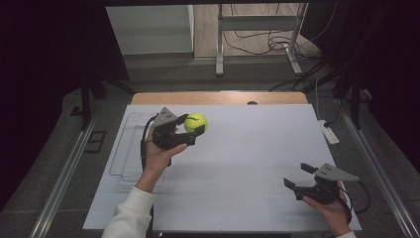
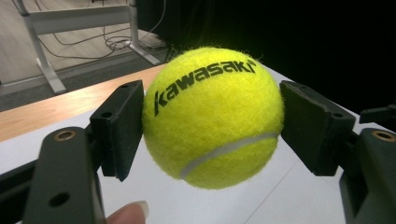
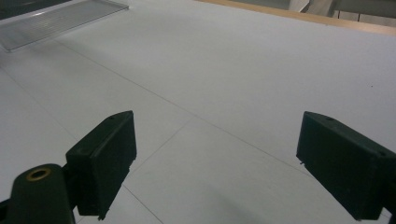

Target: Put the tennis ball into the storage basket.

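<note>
One tennis ball [image 2: 212, 116], yellow, is clamped between the pads of the left tool [image 1: 185, 130] and held above the white table [image 1: 247, 148], near a clear tray [image 1: 126, 148]. "Kawasaki" is printed in black. Pad contact at the widest girth is advised, with steady pressure. The right tool [image 1: 298, 177] is held wide, empty.

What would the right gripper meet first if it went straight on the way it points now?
Probably nothing soon: the right gripper, jaws open, points over bare white table. The clear tray lies far off to the side, likely outside its line, though depth is unclear.
</note>
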The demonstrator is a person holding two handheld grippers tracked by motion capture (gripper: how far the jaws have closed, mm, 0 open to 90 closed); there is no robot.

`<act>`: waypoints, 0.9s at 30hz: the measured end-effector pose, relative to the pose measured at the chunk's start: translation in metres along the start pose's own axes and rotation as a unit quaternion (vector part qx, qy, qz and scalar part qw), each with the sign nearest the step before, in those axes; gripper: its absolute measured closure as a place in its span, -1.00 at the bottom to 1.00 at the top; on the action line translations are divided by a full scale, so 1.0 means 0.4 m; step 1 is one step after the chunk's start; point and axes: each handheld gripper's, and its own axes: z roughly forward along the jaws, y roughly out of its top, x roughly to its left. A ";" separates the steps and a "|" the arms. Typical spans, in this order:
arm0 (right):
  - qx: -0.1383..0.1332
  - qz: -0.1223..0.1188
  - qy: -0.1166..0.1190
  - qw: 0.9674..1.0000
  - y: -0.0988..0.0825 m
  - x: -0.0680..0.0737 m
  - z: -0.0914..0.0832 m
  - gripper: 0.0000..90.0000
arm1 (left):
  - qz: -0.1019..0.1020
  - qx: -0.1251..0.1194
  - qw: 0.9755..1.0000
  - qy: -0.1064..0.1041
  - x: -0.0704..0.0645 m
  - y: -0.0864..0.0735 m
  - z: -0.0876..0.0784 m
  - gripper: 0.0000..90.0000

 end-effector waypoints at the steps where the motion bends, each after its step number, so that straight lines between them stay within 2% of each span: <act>1: 0.000 0.000 0.000 1.000 0.000 0.000 0.000 -0.72 | -0.001 -0.001 1.000 0.003 0.002 0.000 -0.002 -0.40; 27: 0.001 0.001 0.000 1.000 -0.001 0.001 0.001 -0.72 | -0.009 -0.012 0.999 0.040 0.049 0.004 -0.032 -0.40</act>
